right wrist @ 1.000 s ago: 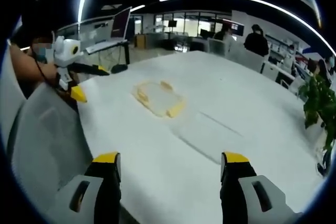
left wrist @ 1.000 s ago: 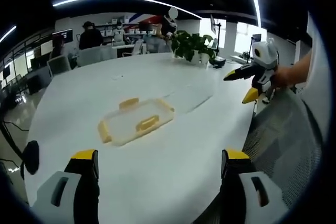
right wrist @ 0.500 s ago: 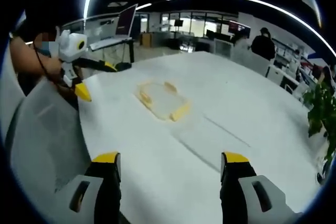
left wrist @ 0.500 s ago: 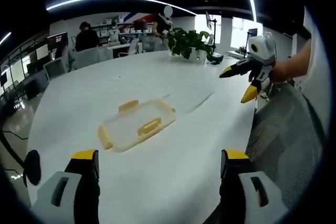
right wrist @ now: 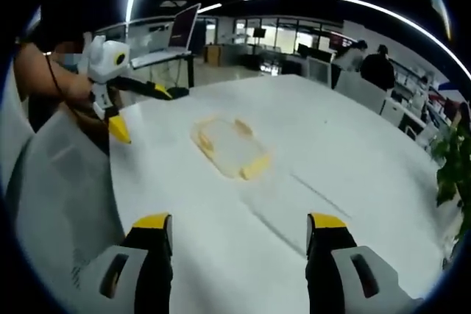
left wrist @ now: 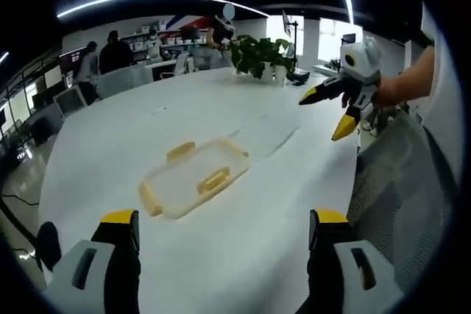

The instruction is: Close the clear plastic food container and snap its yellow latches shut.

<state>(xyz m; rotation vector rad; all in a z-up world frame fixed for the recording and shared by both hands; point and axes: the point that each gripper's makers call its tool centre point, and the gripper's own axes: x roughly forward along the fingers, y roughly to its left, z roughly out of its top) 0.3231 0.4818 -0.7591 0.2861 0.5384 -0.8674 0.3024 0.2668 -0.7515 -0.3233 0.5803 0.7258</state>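
Left gripper view is showing the clear plastic food container lying flat on the white desk, left of the frame's centre, with yellow latches sticking out at its edges. The lid seems to be sitting on the base already, though the blur is making that hard to confirm, and the latches look unsnapped. Along the bottom edge the left tool is holding its two yellow-tipped jaws spread wide, gripping nothing, well short of the container. At the upper right the right tool is hovering over the desk's edge, jaws parted and empty, in front of a potted plant.

Right gripper view is showing the left tool at the upper left, jaws apart, in a person's hand. The container is sitting above the frame's centre, near that desk edge, and the right tool is spreading its jaws along the bottom.

As a judgement, the task is barely starting: neither tool is touching the container, and pressing the lid down and snapping every latch is all remaining.
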